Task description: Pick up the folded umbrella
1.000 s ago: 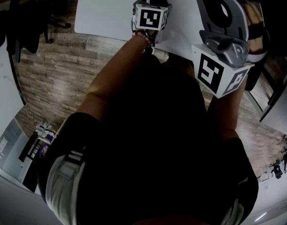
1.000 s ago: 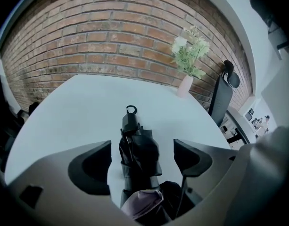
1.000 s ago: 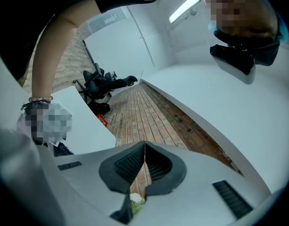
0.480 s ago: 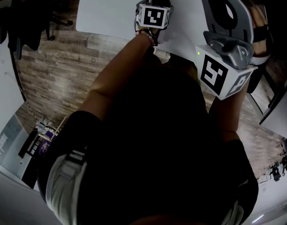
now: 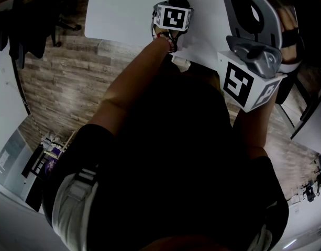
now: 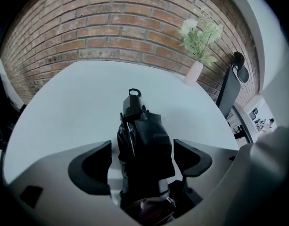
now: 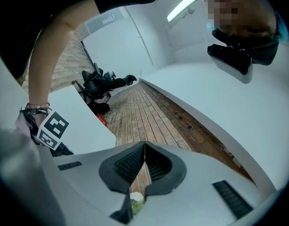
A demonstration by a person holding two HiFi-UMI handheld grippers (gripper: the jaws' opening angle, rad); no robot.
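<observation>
Left gripper view: the left tongs (image 6: 143,160) stand apart, one pad on each side of the folded umbrella (image 6: 144,145). A thin strip of pale surface shows betw. each pad and the black fabric, so they do not press on it. The umbrella lies lengthwise on the white tabletop (image 6: 64,112), and its end w/ a small loop points away, toward the brick wall (image 6: 111,27). At the far edge of the tabletop, near this wall, stands a pink vase (image 6: 193,73) w/ white flowers and green leaves. A black chair (image 6: 230,91) is beside the tabletop at the right. Right gripper view: the right tongs (image 7: 143,166) are together, pads touching, w/ nothing betw. them. The view is tilted, and it shows the brick wall, a ceiling light (image 7: 182,6) and the person's forearm (image 7: 43,69) crossing at left. Head view: the person's dark clothing fills the middle. The left tongs reach out over the tabletop, while the right tongs are held nearer the camera at the tabletop's right edge, well apart from the umbrella. Around the tabletop is a wood plank floor (image 5: 61,77), and dark chairs (image 5: 24,30) stand at upper left.
</observation>
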